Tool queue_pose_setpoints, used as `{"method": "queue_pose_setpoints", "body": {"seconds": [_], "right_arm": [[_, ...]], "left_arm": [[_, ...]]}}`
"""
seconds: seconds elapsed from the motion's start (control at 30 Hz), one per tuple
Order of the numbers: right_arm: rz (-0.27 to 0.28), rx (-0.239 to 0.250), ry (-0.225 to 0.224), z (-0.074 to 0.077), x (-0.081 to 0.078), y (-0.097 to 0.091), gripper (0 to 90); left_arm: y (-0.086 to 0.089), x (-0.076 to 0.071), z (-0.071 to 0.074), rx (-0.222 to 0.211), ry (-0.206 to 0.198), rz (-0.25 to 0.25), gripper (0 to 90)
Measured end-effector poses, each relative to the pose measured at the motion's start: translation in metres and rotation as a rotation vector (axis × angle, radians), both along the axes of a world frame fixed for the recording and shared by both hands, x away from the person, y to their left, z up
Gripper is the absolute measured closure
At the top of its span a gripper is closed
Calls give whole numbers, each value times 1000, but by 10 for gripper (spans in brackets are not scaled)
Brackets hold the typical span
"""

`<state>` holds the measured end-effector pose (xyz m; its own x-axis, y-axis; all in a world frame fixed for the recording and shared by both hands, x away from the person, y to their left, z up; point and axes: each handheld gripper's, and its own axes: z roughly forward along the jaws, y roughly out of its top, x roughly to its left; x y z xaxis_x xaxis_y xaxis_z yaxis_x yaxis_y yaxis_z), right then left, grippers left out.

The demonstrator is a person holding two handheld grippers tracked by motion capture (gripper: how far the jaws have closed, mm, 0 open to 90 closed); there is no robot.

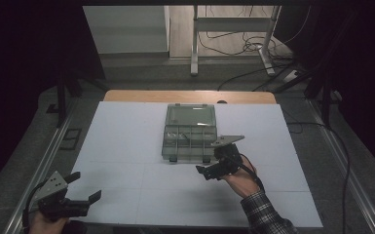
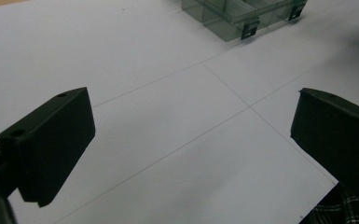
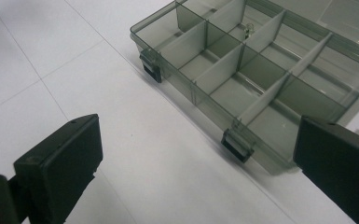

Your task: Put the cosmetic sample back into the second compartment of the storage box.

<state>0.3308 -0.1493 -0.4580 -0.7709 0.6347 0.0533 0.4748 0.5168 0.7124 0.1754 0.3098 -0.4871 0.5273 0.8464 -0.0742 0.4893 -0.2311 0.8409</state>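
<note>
A clear compartment box (image 1: 190, 132) lies open mid-bench (image 1: 126, 146), lid folded back, its cells apparently empty. The right claw (image 1: 213, 168) hovers spread just before its latches; the left claw (image 1: 84, 187) waits spread, well apart at the near corner. No handling looks begun.

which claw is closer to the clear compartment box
Right. The right claw sits just off the compartment box at its near right corner; the left claw hangs far off, by the table's near left edge.
</note>
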Motion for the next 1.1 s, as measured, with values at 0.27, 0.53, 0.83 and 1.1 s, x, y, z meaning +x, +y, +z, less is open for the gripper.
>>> {"method": "queue_pose_setpoints", "body": {"seconds": [0.27,0.53,0.83,1.1], "right_arm": [[-13,15,-1,-4,-11,-11,8],[-24,31,-20,-4,-24,-22,8],[-38,28,-33,-4,-37,-35,9],[-55,24,-41,-3,-48,-48,8]], "left_arm": [[0,0,0,-1,0,1,3],[0,0,0,-2,0,1,3],[0,0,0,-3,2,2,3],[0,0,0,-1,1,3,3]]}}
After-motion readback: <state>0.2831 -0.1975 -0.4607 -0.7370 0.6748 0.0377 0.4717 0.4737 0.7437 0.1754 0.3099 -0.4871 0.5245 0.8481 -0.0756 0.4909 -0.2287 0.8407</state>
